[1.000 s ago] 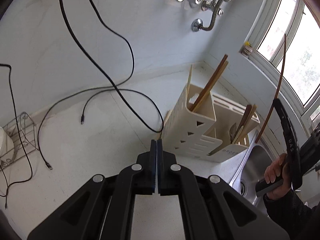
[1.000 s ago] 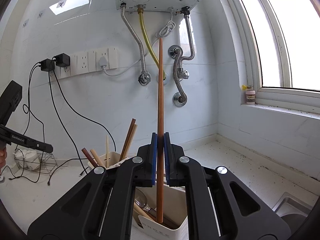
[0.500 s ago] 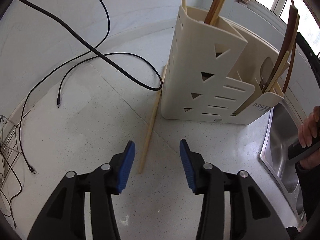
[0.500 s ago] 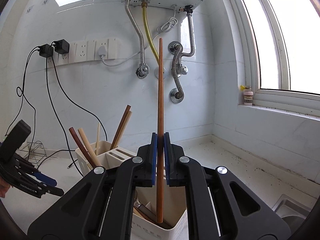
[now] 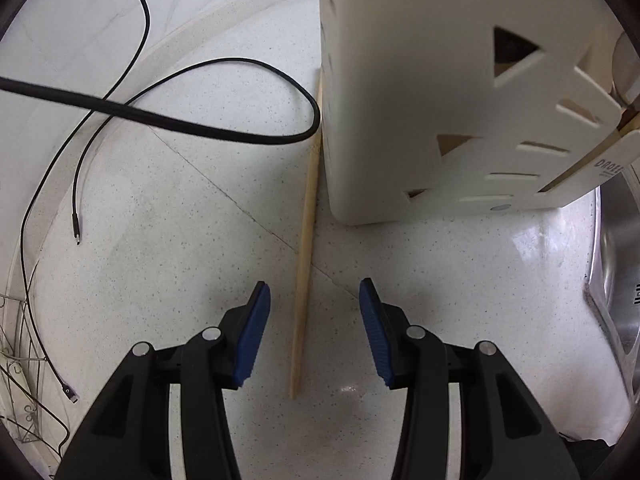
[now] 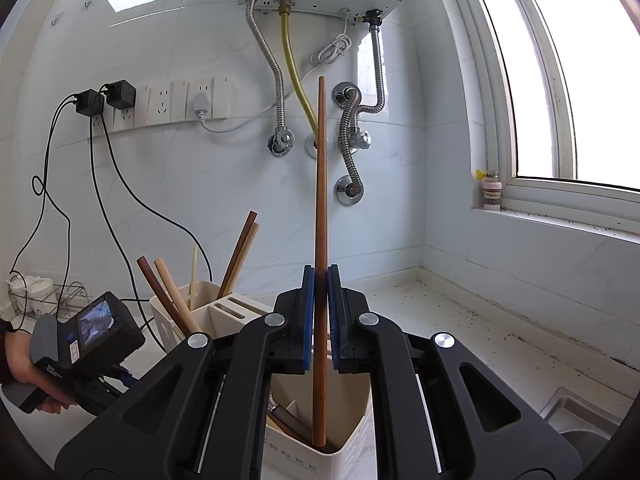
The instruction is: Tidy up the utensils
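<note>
1. Left wrist view. Left gripper points steeply down at the white speckled countertop. Its jaws stand part-way apart, having just been opening; the blue pads press on nothing.
2. A pale wooden chopstick lies flat on the countertop. Its long axis runs almost straight away from the gripper, leaning slightly right at the far end. The near end lies between the two pads, closer to the left one, touching neither.
3. The chopstick's far part runs just beside the left wall of the cream utensil holder; whether they touch, cannot tell. A thick black cable loops over the counter and crosses the chopstick's far part.
4. Open room: bare countertop left of the chopstick and around its near end. To the right the holder's base stands close, and beyond it the steel sink edge.
5. Right wrist view. Right gripper is about level, clamped tight on a dark brown chopstick.
6. This chopstick stands nearly upright, long axis vertical, lower tip inside the holder's near compartment, upper end free before the wall pipes.
7. Other sticks lean in the holder's rear compartments. Counter to the right is open up to the window wall.
</note>
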Demonstrator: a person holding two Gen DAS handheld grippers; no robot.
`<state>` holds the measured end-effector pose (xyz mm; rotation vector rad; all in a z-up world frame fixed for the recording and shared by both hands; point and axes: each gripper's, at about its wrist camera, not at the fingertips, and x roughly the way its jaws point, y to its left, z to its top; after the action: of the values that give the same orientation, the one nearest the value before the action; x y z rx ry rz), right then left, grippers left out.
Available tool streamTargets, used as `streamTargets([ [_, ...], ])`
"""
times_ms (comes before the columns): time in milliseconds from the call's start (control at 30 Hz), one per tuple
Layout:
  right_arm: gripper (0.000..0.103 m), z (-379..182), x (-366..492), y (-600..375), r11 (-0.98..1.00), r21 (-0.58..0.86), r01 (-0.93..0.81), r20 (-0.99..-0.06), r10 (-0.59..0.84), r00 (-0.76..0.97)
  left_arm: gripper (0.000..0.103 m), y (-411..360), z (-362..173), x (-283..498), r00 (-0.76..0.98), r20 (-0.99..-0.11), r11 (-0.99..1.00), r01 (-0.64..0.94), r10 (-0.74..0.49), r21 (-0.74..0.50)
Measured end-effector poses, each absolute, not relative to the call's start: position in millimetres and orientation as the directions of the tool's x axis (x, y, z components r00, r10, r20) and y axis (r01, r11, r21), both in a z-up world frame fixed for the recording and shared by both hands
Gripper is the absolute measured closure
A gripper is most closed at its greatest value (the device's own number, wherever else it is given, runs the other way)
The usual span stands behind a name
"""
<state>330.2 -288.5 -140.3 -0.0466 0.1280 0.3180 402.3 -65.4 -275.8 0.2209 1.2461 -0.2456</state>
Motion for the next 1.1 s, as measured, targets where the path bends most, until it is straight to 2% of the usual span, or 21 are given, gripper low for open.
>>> streamTargets([
  [267,0.097,-153,336,-290,0.953,-0.035,-0.302,-0.121,0.296,0.948,0.058,-60,-279,404,0.283,-0.955,0.961,0.275,-0.084,-0.003],
  [300,0.097,-155,338,-290,0.953,-0.036,-0.302,-0.122,0.296,0.947,0.066,-59,-278,405,0.278,-0.957,0.962,0.274,-0.082,-0.002],
  [333,0.097,-157,339,-290,0.953,-0.037,-0.3,-0.122,0.294,0.948,0.082,-59,-277,405,0.276,-0.959,0.962,0.272,-0.072,0.006],
  [367,0.097,-159,340,-290,0.953,-0.039,-0.3,-0.122,0.294,0.948,0.092,-58,-278,406,0.276,-0.96,0.964,0.265,-0.051,0.025],
  [400,0.097,-161,340,-289,0.953,-0.041,-0.3,-0.119,0.293,0.949,0.097,-56,-278,406,0.271,-0.962,0.966,0.256,-0.041,0.03],
  [633,0.097,-172,341,-289,0.951,-0.043,-0.306,-0.126,0.298,0.946,0.098,-54,-282,399,0.275,-0.961,0.964,0.259,-0.024,0.05],
  [900,0.096,-173,339,-292,0.951,-0.047,-0.305,-0.121,0.298,0.947,0.098,-45,-257,379,0.376,-0.925,0.978,0.208,-0.049,0.033],
  [967,0.092,-173,337,-295,0.954,-0.037,-0.299,-0.11,0.294,0.95,0.098,-40,-252,373,0.395,-0.917,0.983,0.182,-0.052,0.022],
  [1000,0.084,-172,336,-296,0.955,-0.034,-0.294,-0.109,0.289,0.951,0.098,-33,-247,371,0.404,-0.913,0.985,0.17,-0.052,0.019],
  [1100,0.083,-171,333,-299,0.958,-0.031,-0.284,-0.109,0.279,0.954,0.098,-22,-240,359,0.442,-0.896,0.992,0.125,-0.048,0.009],
])
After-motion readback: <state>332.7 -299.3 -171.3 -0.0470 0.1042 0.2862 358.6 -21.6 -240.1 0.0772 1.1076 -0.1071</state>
